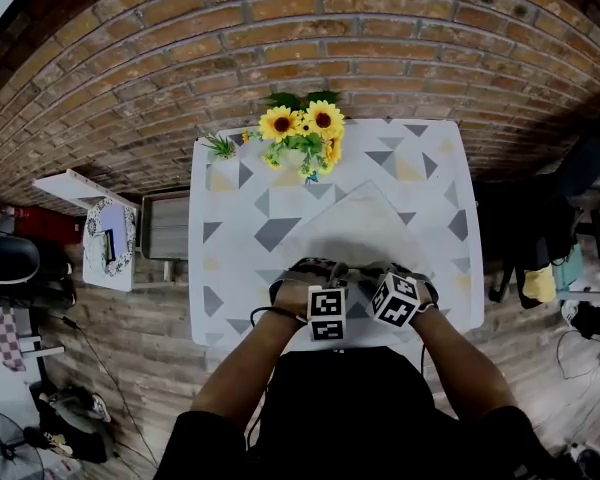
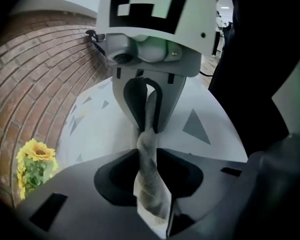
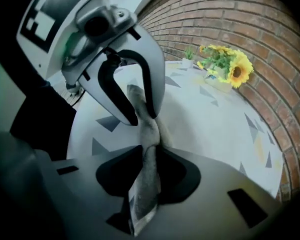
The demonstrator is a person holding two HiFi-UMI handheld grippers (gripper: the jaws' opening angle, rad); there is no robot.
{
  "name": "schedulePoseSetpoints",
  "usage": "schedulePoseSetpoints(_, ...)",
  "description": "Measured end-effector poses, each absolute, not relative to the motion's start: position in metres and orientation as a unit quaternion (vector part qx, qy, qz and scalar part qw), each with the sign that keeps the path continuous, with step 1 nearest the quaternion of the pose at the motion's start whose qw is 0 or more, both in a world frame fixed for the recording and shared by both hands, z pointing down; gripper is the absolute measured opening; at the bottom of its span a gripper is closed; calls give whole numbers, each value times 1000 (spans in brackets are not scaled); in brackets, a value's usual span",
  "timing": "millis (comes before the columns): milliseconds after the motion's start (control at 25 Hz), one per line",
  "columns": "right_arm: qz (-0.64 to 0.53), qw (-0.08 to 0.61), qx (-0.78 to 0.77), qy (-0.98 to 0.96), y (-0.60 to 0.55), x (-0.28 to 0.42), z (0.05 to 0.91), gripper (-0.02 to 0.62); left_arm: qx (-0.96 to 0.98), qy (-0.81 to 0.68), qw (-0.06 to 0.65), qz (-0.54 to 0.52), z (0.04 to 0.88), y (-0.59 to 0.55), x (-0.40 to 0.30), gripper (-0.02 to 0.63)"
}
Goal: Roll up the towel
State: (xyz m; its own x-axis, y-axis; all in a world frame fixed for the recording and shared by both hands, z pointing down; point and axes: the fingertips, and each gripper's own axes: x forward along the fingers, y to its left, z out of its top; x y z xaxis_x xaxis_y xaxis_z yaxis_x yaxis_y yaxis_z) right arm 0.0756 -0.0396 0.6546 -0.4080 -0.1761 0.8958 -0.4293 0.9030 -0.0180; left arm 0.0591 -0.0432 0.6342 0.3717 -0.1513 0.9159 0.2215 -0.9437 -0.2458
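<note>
While in left gripper (image 2: 149, 126) and right gripper (image 3: 145, 118), towel (image 1: 355, 223) lengthwise toward sunflowers (image 1: 302, 128).

Place: you stood in a homely room.
Signs: brick wall (image 1: 310, 38), plank floor (image 1: 130, 328), sunflowers (image 1: 302, 126) on your patterned tabletop (image 1: 238, 260).

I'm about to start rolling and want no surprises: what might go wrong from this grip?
The left gripper and right gripper each pinch only a thin bunched bit of towel; it may slip out. They sit close together, so the roll may start narrow and skewed.
</note>
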Motion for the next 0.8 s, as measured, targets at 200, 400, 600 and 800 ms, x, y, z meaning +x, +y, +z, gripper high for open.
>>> schedulePoseSetpoints(200,197,485,187,-831,-44,78,648,75,-804,-23,172,-568,642,-46,60,161)
schedulePoseSetpoints(400,255,453,176,-836,-35,73,642,71,-804,-23,153,-574,653,-51,59,163)
schedulePoseSetpoints(600,238,454,196,-836,-37,82,636,83,-816,-43,108,-567,649,-43,63,74)
schedulePoseSetpoints(800,103,462,222,-853,-39,75,610,159,-831,-39,14,-554,644,-35,60,67)
